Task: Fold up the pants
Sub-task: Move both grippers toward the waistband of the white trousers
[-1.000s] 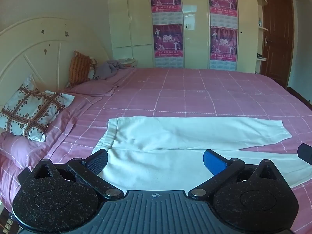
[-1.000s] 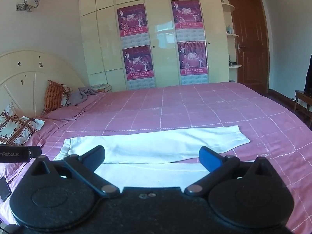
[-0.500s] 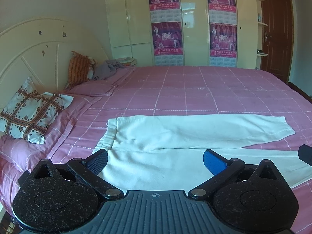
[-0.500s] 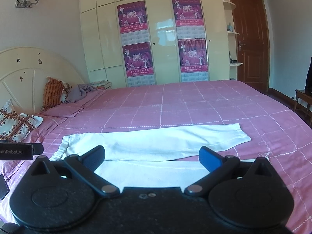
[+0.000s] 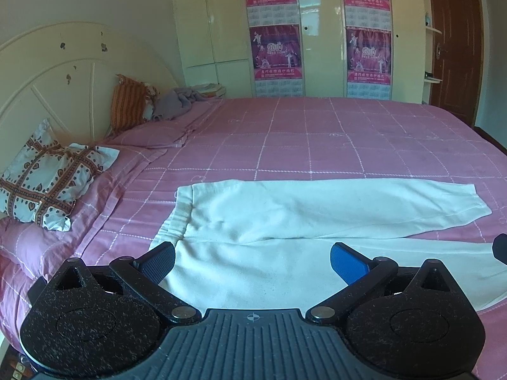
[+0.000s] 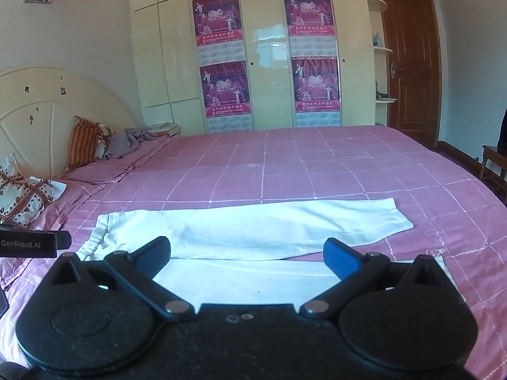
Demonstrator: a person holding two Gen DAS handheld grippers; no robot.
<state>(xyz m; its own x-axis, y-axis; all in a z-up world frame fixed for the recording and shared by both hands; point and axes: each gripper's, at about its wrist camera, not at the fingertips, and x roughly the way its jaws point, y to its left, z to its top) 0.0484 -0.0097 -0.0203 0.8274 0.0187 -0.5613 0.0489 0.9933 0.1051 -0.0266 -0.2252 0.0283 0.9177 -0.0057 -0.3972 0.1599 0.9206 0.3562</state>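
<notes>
Pants (image 5: 304, 221), white and soft, lie spread flat on the pink checked bed (image 5: 317, 133), directly ahead of both tongs. The left tongs (image 5: 252, 261) stand wide apart with nothing between them, hovering over the near leg close to the waistband (image 5: 182, 209). The right tongs (image 6: 247, 255) are likewise spread wide and empty, poised above the near leg (image 6: 253, 278) toward its cuff end. Neither appears to touch the cloth.

The pants lie lengthwise across the bed, waistband toward the headboard (image 5: 63, 72) and cuffs away from it, with the far leg (image 6: 253, 224) lying flat beyond the near one and a seam line between them. That layout suits a first fold of one leg over the other, and the two tongs, set apart along the near leg, seem placed to lift it at two points so it carries over evenly.

Beyond the pants the bed is bare. At the headboard end sit a patterned pillow (image 5: 47, 180), an orange striped cushion (image 5: 128, 101) and a grey crumpled cloth (image 5: 177, 103). Behind the bed stands a cream wardrobe (image 5: 215, 31) with posters (image 5: 274, 52).
</notes>
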